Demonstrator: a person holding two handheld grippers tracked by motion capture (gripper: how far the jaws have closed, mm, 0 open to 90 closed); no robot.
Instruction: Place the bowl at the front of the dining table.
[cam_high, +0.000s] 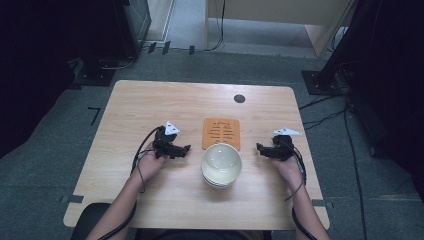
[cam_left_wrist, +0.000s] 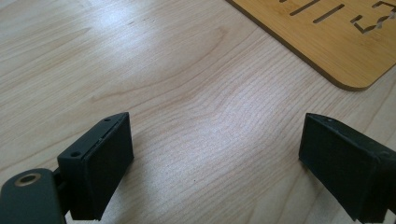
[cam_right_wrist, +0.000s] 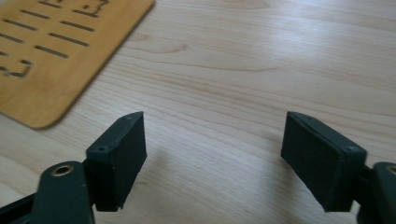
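Two spread grippers, left gripper (cam_high: 186, 149) and right gripper (cam_high: 260, 148), one bowl stack (cam_high: 221, 164), one trivet (cam_high: 221, 133).

The counter (cam_high: 150, 105) is pale wood with fine grain and a smooth, faintly sheened finish. The trivet (cam_high: 221, 133) is warmer, orange-brown wood, flat and matt, cut with slots. The bowl (cam_high: 221, 165) looks glossy white ceramic. Each hand-held gripper, left hand-held gripper (cam_left_wrist: 215, 158) and right hand-held gripper (cam_right_wrist: 212, 158), has matt black plastic jaws.

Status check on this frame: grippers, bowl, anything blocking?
Left gripper open, right gripper open, both empty. Bowls stacked between them, untouched, edge over the wooden mat. Nothing in the way.
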